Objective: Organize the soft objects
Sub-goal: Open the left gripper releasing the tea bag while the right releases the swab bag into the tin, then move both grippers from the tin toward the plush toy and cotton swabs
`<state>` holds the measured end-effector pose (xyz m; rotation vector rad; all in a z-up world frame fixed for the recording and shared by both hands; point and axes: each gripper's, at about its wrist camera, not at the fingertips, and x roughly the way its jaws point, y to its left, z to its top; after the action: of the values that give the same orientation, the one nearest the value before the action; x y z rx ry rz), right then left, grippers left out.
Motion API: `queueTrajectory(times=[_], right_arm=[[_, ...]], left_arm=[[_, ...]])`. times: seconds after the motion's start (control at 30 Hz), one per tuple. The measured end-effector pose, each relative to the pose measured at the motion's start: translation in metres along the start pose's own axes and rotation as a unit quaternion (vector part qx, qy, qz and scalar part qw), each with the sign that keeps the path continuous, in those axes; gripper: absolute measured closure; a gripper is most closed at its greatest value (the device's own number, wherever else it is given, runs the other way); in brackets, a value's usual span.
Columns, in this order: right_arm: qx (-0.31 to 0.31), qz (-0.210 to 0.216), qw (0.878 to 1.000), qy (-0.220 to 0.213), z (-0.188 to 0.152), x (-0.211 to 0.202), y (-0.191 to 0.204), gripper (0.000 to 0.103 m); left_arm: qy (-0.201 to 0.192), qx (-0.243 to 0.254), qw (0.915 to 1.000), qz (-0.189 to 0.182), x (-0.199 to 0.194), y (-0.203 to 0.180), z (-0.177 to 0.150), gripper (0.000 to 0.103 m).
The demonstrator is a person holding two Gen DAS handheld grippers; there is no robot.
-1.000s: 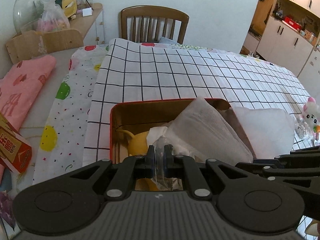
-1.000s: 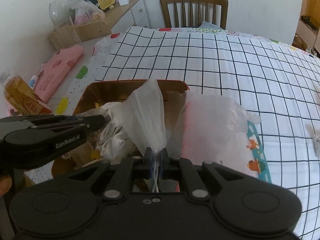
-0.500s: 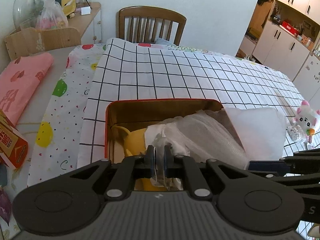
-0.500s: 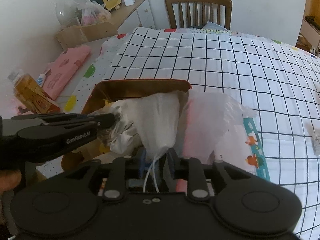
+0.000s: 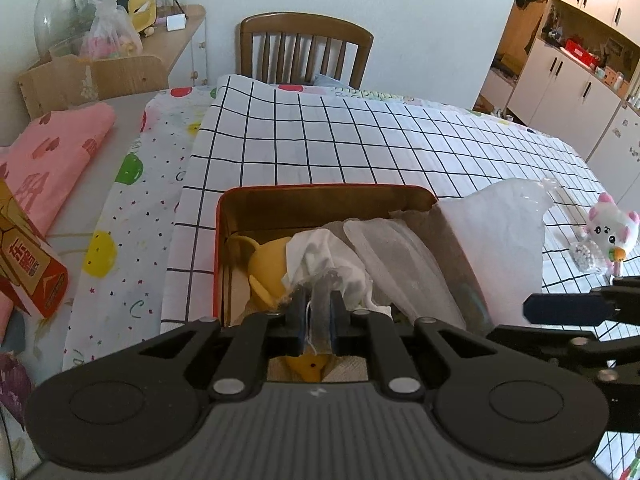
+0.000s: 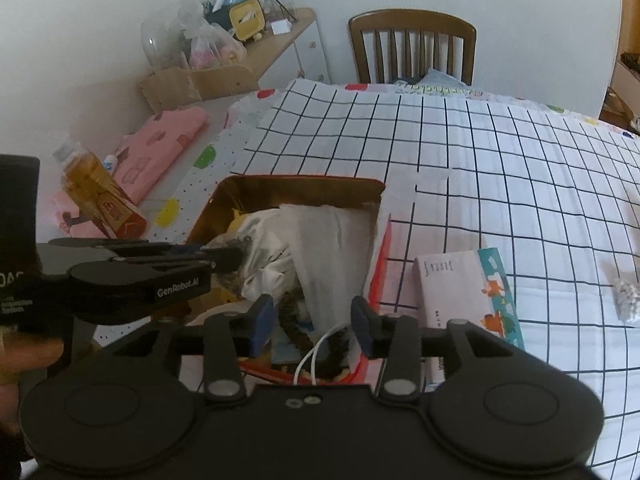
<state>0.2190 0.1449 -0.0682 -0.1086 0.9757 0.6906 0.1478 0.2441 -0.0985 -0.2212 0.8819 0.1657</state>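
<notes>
A red-rimmed brown box [image 5: 320,196] [image 6: 296,184] sits on the checked tablecloth. Inside lie a yellow soft toy [image 5: 268,268], a white cloth bundle in clear plastic [image 5: 320,252] [image 6: 264,248] and a white plastic-wrapped pack [image 5: 396,256] [image 6: 332,240]. My left gripper [image 5: 318,316] is shut on the clear plastic of the cloth bundle; it also shows in the right wrist view [image 6: 228,258]. My right gripper [image 6: 312,322] is open over the box's near end, around nothing, with a white cord [image 6: 316,356] below it. Its fingers [image 5: 568,308] show at the right of the left wrist view.
A white plush cat [image 5: 612,232] and a small beaded bag [image 5: 584,256] [image 6: 626,300] lie to the right. A pink tissue pack [image 6: 468,296] lies beside the box. A drink carton [image 6: 104,200] [image 5: 28,264], pink folded cloth [image 5: 56,152] and a wooden chair [image 5: 306,52] stand left and behind.
My right gripper has opened and let go of the white plastic pack, which now rests in the box. The left gripper stays shut on its plastic.
</notes>
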Motion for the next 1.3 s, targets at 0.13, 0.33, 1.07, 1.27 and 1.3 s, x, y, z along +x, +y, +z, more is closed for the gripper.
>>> queueTrajectory(times=[0.13, 0.33, 1.07, 1.27, 1.3], right_arm=[[-0.002, 0.005, 1.0, -0.013, -0.003, -0.011, -0.003, 0.05], [-0.019, 0.018, 0.999, -0.043, -0.007, -0.033, -0.008, 0.041], [-0.04, 0.012, 0.989, -0.139, -0.048, -0.138, -0.1, 0.012], [-0.03, -0.004, 0.989, -0.145, -0.065, -0.151, -0.139, 0.007], [-0.026, -0.005, 0.989, -0.145, -0.068, -0.154, -0.148, 0.007]], left_arm=[[-0.003, -0.005, 1.0, 0.002, -0.005, 0.001, -0.003, 0.092], [-0.022, -0.013, 0.9997, 0.004, -0.02, -0.001, -0.009, 0.074], [-0.111, -0.001, 0.9934, -0.029, -0.089, -0.104, -0.005, 0.014], [-0.116, 0.011, 0.9916, -0.057, -0.081, -0.157, -0.005, 0.014], [-0.115, 0.014, 0.9914, -0.062, -0.078, -0.164, -0.004, 0.014]])
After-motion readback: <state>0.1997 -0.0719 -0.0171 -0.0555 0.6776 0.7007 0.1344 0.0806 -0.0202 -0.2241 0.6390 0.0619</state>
